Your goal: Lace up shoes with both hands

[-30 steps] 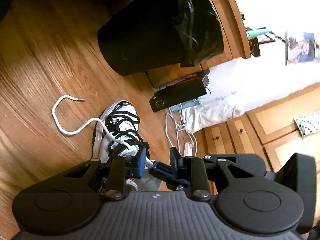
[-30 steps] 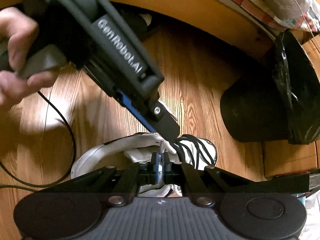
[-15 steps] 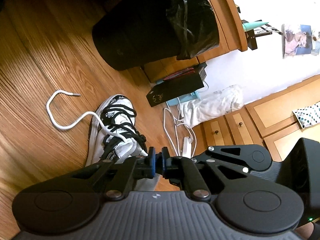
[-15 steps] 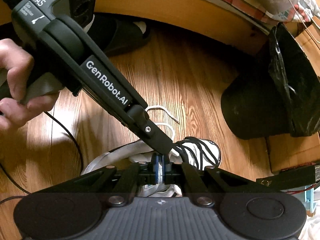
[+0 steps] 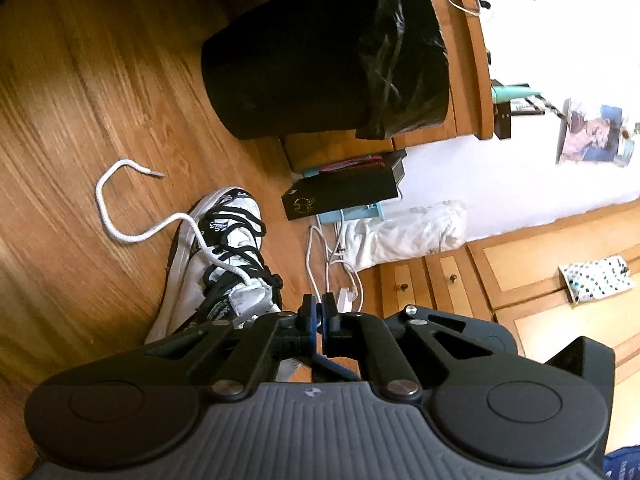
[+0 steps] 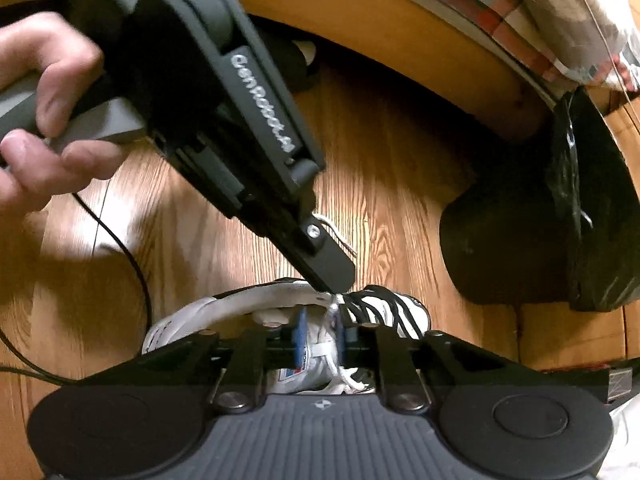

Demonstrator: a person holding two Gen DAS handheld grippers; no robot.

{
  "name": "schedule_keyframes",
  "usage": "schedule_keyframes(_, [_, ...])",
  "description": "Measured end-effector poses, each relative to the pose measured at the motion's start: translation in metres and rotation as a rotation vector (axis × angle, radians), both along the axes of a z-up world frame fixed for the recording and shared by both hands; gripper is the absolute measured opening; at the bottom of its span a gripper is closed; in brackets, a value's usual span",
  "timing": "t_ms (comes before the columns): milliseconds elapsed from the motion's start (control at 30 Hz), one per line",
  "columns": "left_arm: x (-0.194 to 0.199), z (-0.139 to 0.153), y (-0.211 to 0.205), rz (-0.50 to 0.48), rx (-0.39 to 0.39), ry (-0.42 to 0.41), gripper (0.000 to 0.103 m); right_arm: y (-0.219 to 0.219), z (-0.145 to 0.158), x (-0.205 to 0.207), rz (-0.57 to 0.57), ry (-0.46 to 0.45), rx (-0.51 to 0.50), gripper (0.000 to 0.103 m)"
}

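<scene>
Indoors | wood floor point(image 5: 72, 92) | black bin point(image 5: 320, 52) beside shoe point(image 5: 224, 256)

Wood floor point(image 5: 80, 92), black bin point(image 5: 320, 52), wooden cabinets point(image 5: 540, 264), white wall point(image 5: 520, 168).

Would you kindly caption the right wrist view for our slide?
Left tongs meet white lace at shoe; right tongs parted below.

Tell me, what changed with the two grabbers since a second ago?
The left gripper closed; whether it pinches the white lace is unclear. The right gripper has just been opening, with lace between its jaws. The shoe and black bin stayed put.
</scene>
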State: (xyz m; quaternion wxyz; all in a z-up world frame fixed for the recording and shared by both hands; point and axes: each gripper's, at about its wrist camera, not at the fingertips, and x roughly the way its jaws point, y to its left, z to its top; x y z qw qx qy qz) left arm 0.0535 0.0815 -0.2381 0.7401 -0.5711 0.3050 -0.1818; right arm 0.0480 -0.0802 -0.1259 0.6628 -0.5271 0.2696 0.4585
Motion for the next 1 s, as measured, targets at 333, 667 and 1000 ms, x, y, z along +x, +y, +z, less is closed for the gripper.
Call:
schedule_keyframes(333, [-0.001,-0.005,0.008,0.024,-0.010,0.011,0.003,-0.002,0.000,0.018,-0.062,0.073,0.040,0.004])
schedule_keyframes(667, [-0.001,0.001,0.002,-0.021,0.185,0.040,0.004,-0.004,-0.016,0.029,-0.118,0.076,-0.040,0.004])
schedule_keyframes(1000, [0.011,0.022,-0.023,-0.099,0.465,0.015,0.022,0.003,-0.037,0.035,-0.132,0.097,-0.111,0.004])
